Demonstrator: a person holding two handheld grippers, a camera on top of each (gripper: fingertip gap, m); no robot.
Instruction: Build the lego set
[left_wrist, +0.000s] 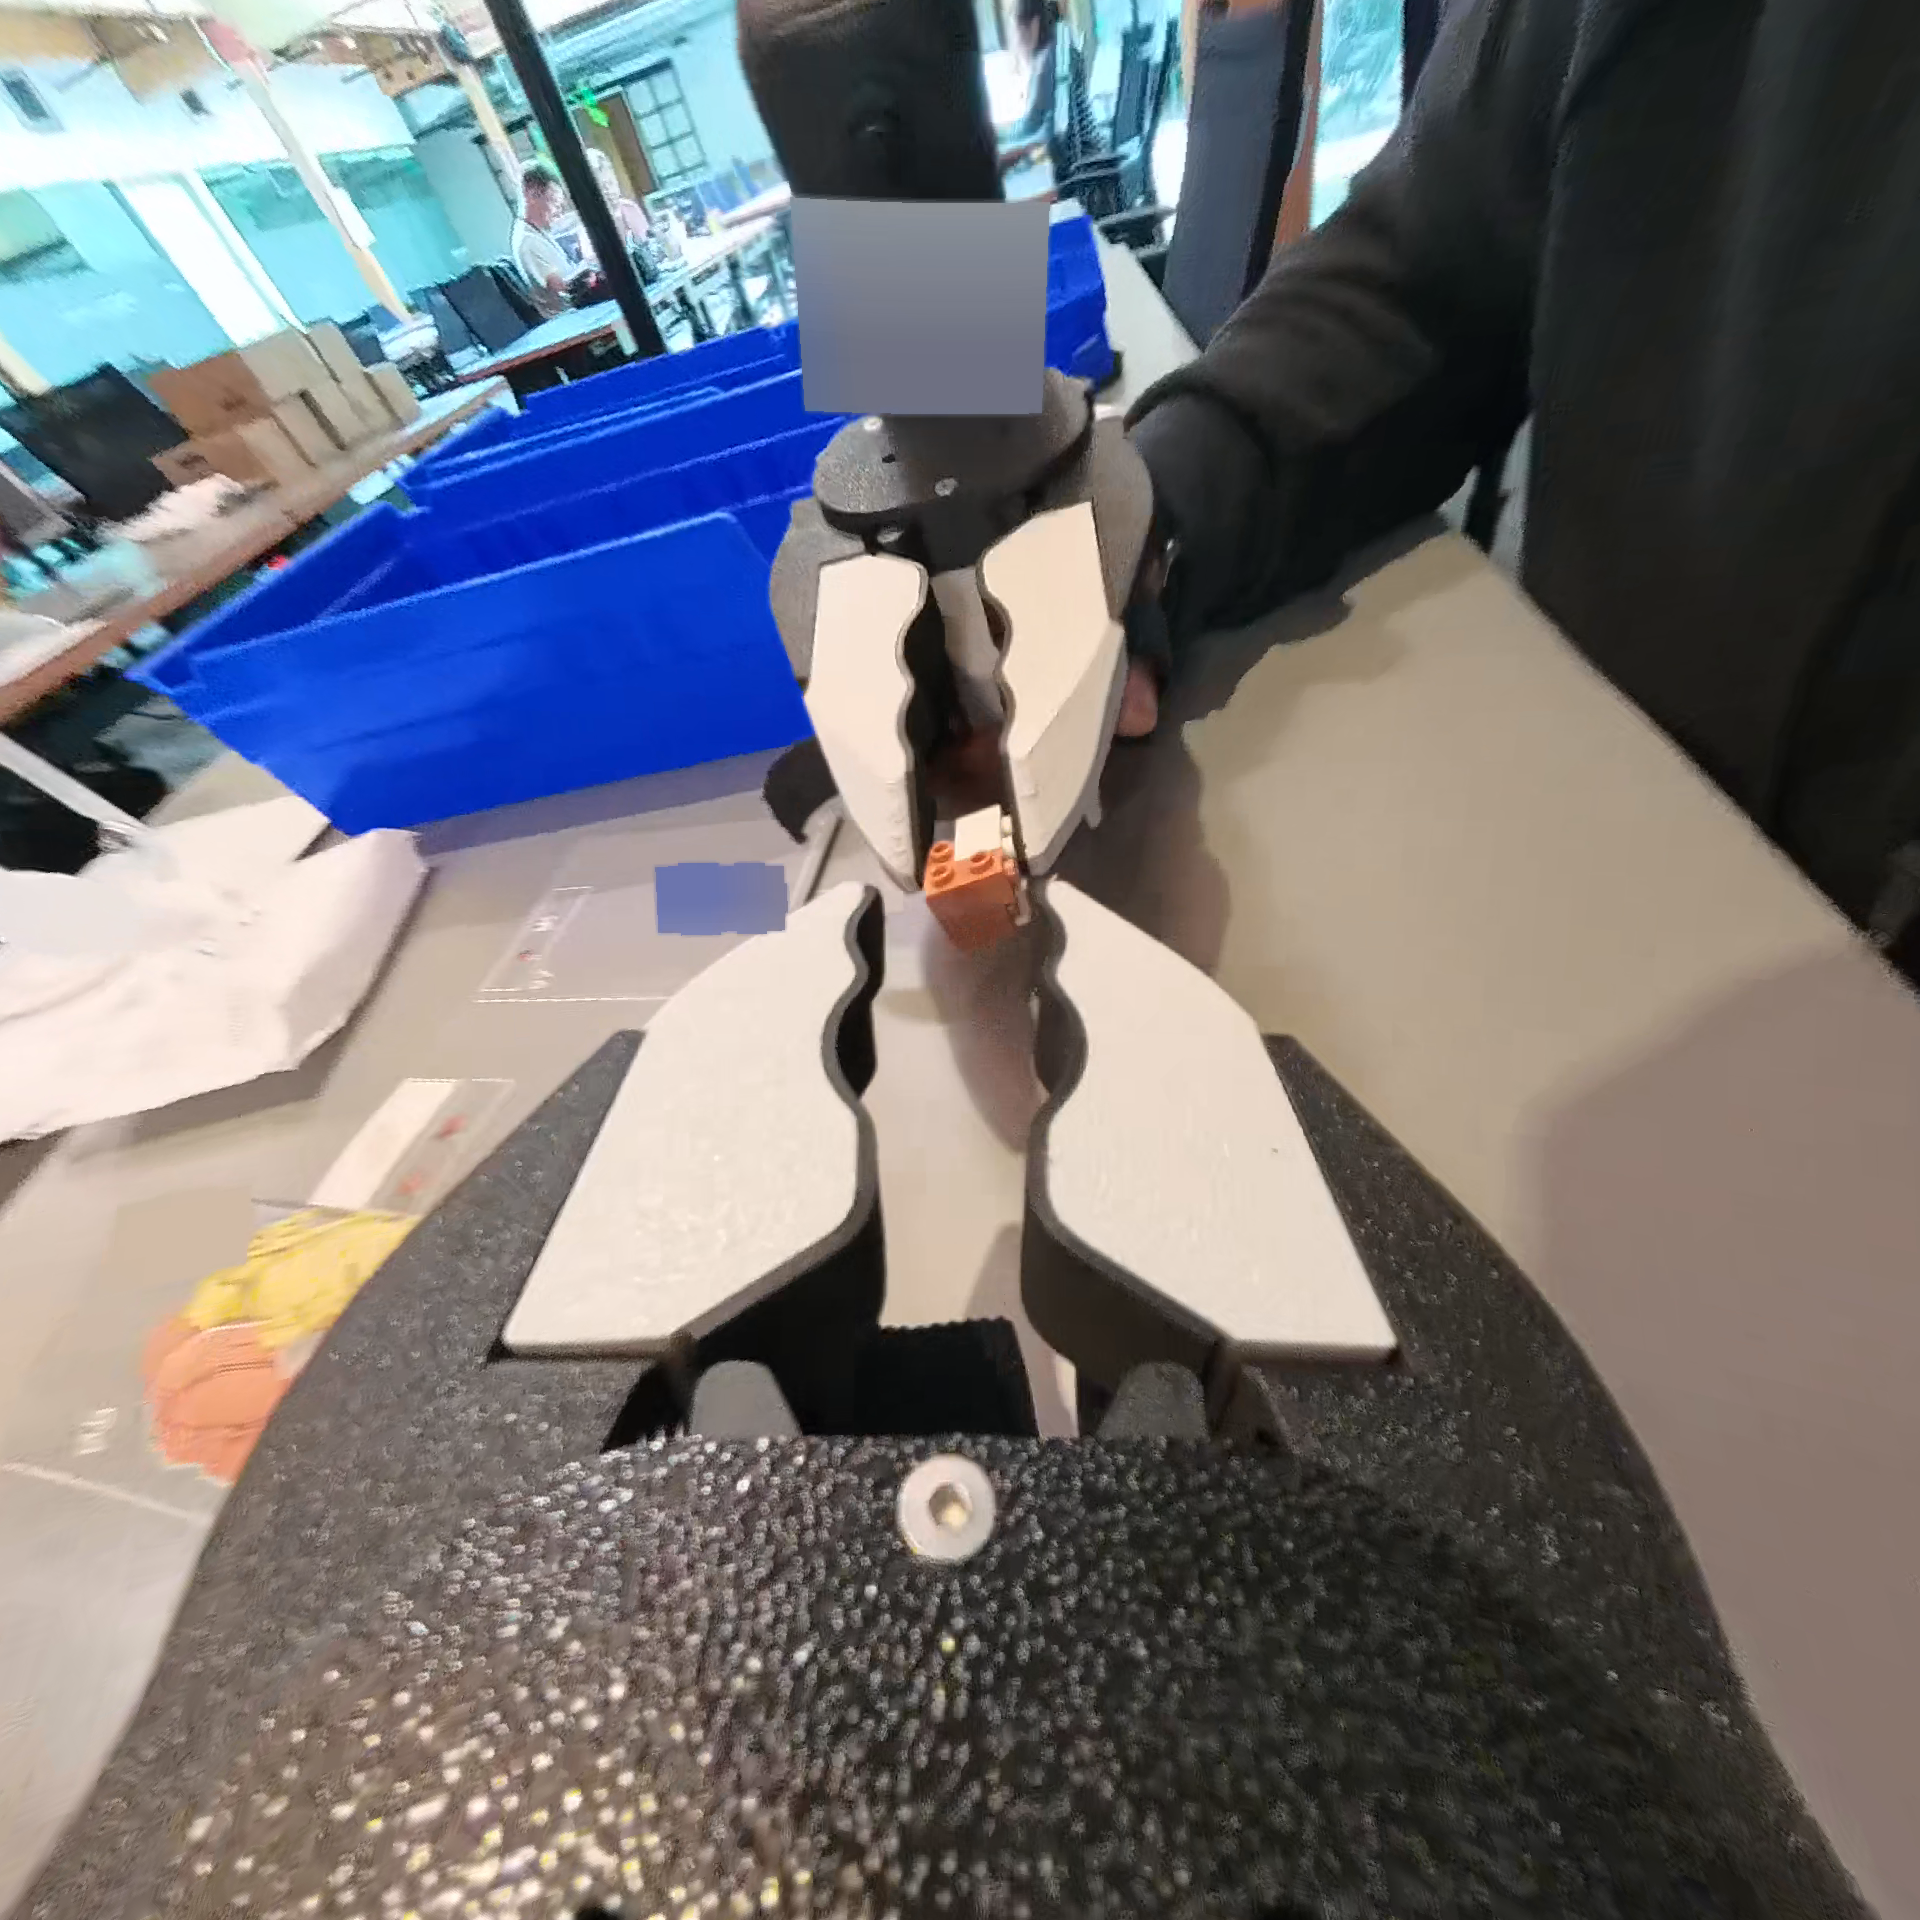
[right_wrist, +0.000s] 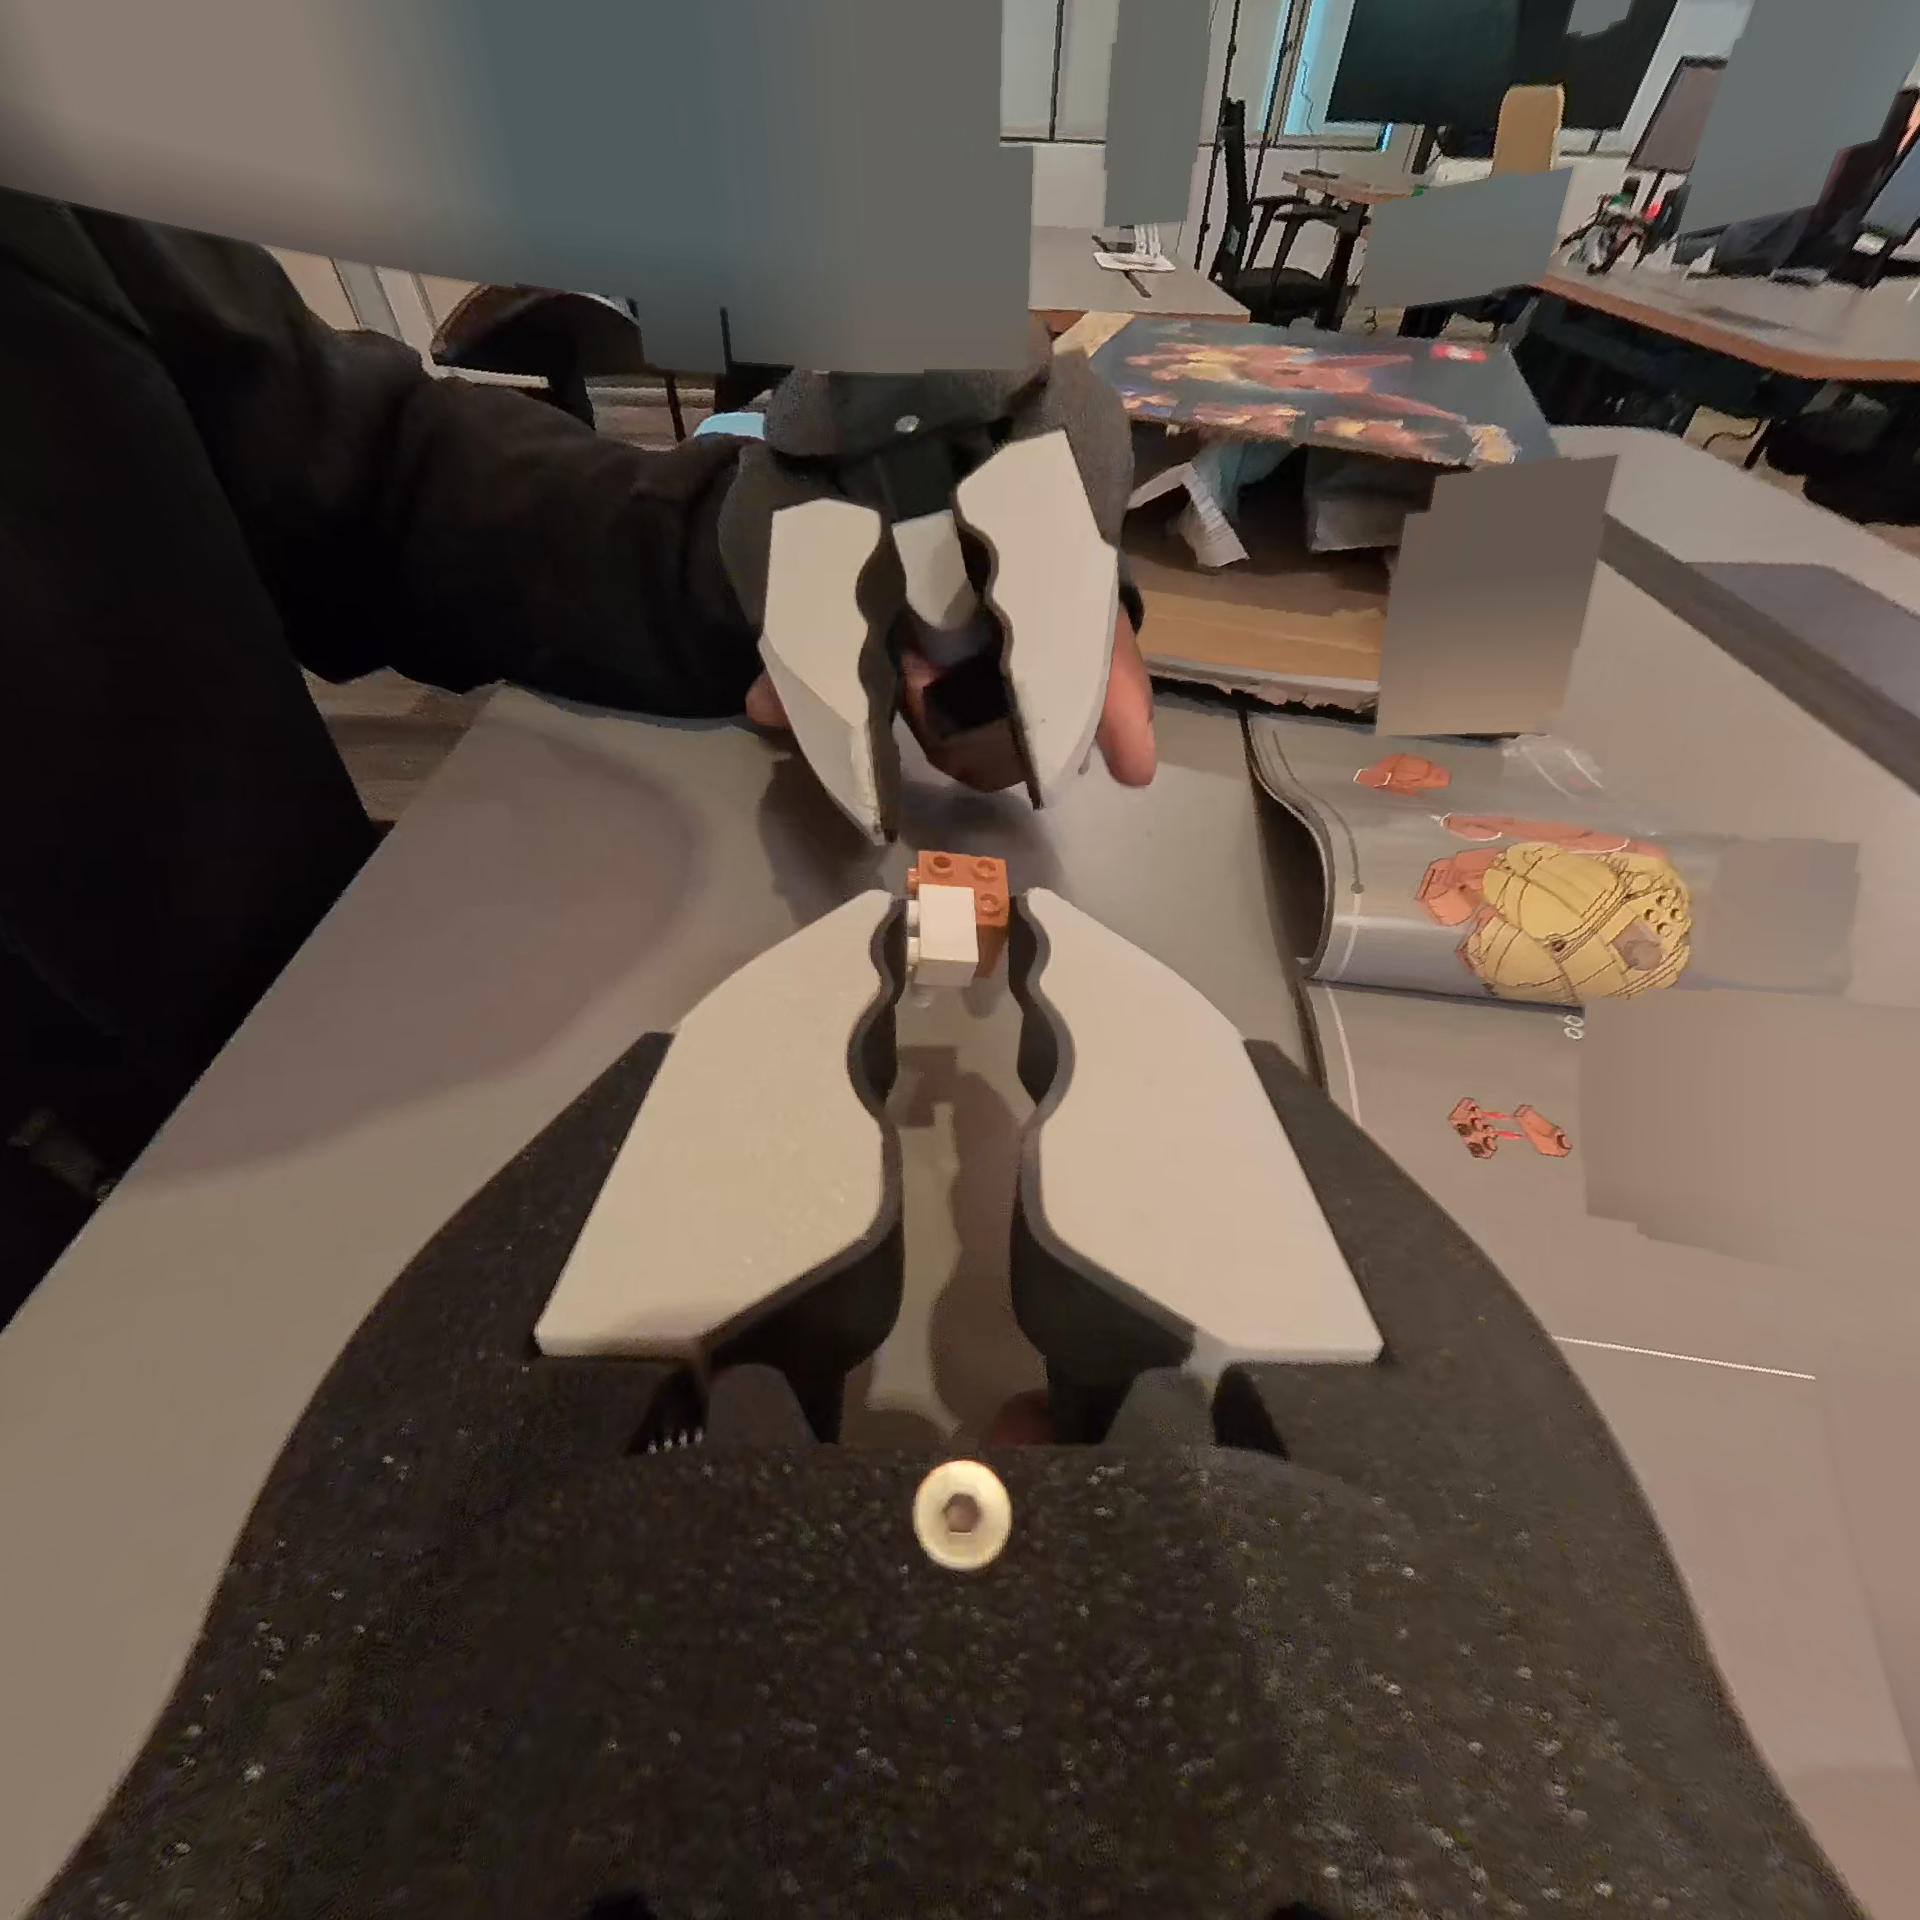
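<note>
A pale grey table (left_wrist: 1455, 831) fills the foreground. Along its far side stands a row of blue plastic bins (left_wrist: 499, 665). Beyond them are long tables (left_wrist: 540, 343) with dark chairs (left_wrist: 478, 307), stacked cardboard boxes (left_wrist: 281, 405) and a black post (left_wrist: 582, 177). Large windows (left_wrist: 94, 281) let in bright, bluish daylight on that side. The other way the room is dimmer: more desks (right_wrist: 1714, 312), black chairs (right_wrist: 1288, 239), and a window (right_wrist: 1340, 114) at the back.
</note>
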